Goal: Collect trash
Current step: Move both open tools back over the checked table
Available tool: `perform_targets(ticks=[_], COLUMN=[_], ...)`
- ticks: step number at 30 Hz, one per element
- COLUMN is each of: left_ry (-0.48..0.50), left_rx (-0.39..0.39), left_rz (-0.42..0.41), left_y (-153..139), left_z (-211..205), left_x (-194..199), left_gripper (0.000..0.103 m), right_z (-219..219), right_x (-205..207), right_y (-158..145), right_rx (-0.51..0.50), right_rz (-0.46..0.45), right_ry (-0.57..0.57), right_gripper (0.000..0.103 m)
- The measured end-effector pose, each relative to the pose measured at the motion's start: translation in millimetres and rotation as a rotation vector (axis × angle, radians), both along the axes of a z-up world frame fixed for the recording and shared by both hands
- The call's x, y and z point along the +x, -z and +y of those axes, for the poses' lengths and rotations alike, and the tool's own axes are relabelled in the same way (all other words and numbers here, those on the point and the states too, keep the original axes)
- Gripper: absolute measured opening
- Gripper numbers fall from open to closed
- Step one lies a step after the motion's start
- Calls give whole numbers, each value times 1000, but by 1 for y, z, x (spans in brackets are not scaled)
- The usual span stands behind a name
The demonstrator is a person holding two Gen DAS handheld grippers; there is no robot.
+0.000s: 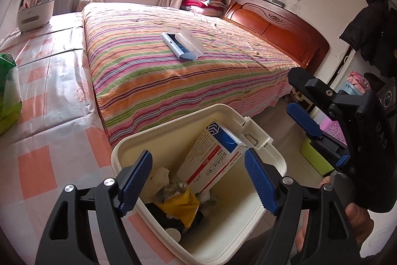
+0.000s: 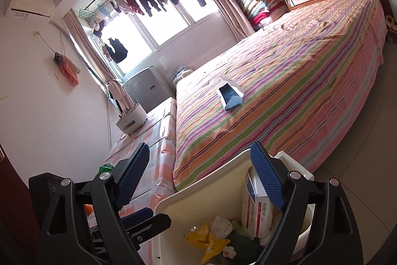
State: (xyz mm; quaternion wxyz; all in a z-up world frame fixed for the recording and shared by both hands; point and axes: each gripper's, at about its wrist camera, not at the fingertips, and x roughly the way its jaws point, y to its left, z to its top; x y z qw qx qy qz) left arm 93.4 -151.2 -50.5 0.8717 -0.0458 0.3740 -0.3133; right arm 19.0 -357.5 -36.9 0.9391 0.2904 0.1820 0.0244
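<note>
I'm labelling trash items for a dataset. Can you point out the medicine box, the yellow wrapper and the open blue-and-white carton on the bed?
medicine box [image 1: 211, 160], left wrist view, its printed white face.
yellow wrapper [image 1: 182, 205], left wrist view, its crumpled middle.
blue-and-white carton [image 1: 182, 45], left wrist view, its top face.

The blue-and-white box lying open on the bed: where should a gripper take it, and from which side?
Probably across the narrow width of the blue body of the box, coming down from above. It lies flat on the bed, long and slim, so the fingers can straddle its long sides. Avoid the white flap raised along its far edge; it looks thin and loose.
</note>
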Motion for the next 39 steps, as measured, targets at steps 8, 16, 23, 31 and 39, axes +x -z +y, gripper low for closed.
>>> perform_targets(ticks=[8, 16, 23, 31, 39], left_ry=[-20, -74, -136, -214, -310], left_rx=[10, -4, -16, -11, -19], left_rz=[9, 21, 26, 2, 1], left_y=[-2, -5, -10, -20, -21], left_z=[6, 27, 51, 88, 132], left_x=[1, 4, 8, 9, 11], left_gripper=[78, 78, 78, 78, 78], right_z=[3, 14, 30, 57, 87], right_x=[2, 8, 16, 28, 41], right_y=[1, 1, 0, -5, -6], right_rx=[5, 0, -10, -30, -56], right_rz=[5, 12, 22, 22, 33], right_ry=[-9, -41, -71, -131, -195], right_gripper=[82, 82, 82, 83, 83])
